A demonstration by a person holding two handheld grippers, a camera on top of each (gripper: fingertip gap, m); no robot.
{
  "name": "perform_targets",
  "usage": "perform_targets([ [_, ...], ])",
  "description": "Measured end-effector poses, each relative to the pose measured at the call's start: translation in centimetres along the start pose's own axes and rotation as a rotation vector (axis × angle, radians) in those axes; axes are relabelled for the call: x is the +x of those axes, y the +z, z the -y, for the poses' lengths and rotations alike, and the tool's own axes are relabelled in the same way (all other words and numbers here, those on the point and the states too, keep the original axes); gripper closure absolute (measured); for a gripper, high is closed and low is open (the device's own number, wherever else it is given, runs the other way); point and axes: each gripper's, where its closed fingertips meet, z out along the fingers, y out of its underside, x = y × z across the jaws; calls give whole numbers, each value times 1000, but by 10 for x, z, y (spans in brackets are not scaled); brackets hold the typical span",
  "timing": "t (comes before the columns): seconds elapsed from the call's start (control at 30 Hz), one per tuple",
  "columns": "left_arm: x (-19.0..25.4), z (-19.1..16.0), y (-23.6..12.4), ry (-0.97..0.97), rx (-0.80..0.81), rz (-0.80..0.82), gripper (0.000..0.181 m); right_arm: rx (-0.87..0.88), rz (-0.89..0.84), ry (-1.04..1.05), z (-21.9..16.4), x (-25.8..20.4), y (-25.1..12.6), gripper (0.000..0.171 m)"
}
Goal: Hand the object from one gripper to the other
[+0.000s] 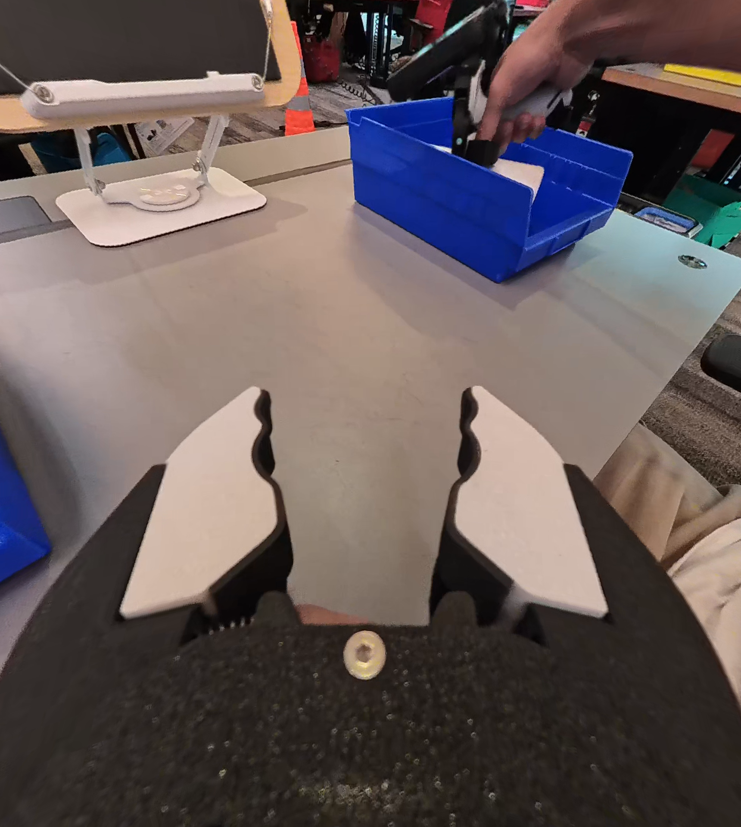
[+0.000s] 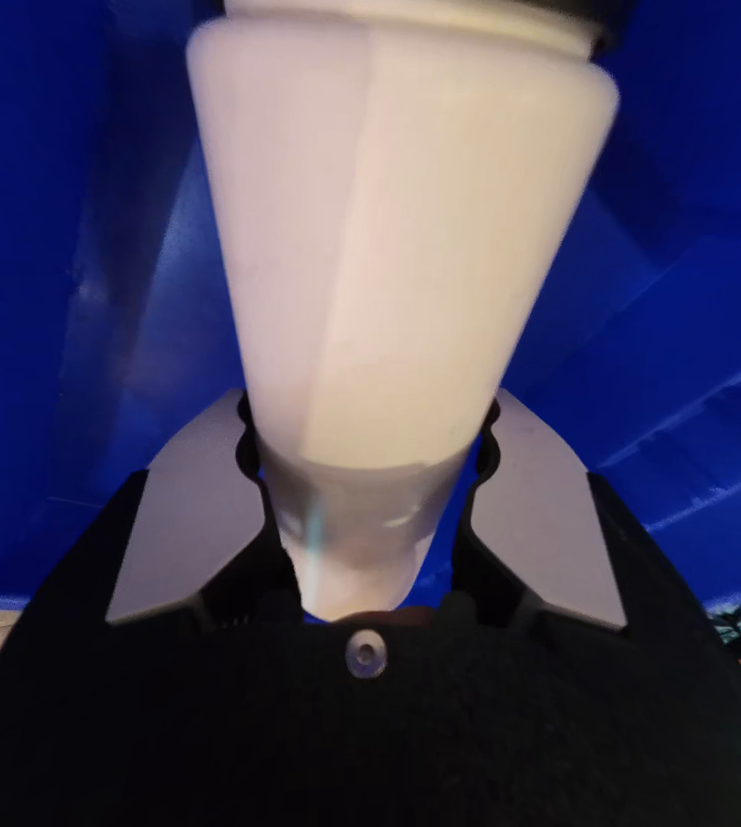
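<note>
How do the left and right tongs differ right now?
Left tongs are open and empty over the grey table; right tongs reach down into the blue bin, with a white bottle between the fingers. Whether they clamp it is unclear. Both have white fingers with black pads.

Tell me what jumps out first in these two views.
The blue bin at the far right of the grey table stands out, with the right gripper reaching down into it. Close up, a white bottle fills the right wrist view, its narrow end between that gripper's fingers. The left gripper hangs open and empty over the table.
</note>
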Motion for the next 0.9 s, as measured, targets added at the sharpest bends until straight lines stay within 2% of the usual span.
perform_targets([
  [0.1,-7,1,-3,-16,4,17,100,157,-32,-29,10,8,-39,71],
  [0.2,-15,5,-7,-45,28,26,101,482,-66,-62,16,-6,-118,72],
  [0.27,-21,5,-9,-76,39,21,101,755,-61,-113,8,-43,-172,82],
  [0.33,-26,2,-9,-114,34,8,103,1020,48,-149,-7,-104,-204,85],
  [0.37,-27,0,-8,-134,31,-5,105,1131,136,-158,-16,-140,-208,91],
  [0.43,-30,-3,-6,-164,23,-23,105,1251,367,-221,-32,-220,-188,101],
  [0.53,-40,-11,-1,-148,-1,-14,114,1280,608,-305,-39,-316,-133,95],
  [0.6,-50,-16,2,-120,-13,20,111,1354,766,-324,-42,-359,-123,96],
  [0.7,-58,-15,6,-101,-9,19,110,1318,759,-431,-49,-381,-115,93],
  [0.8,-65,-7,8,-102,35,17,114,1371,754,-444,-45,-367,-117,104],
  [0.9,-71,8,12,-121,116,21,118,1349,829,-387,-40,-351,-114,105],
])
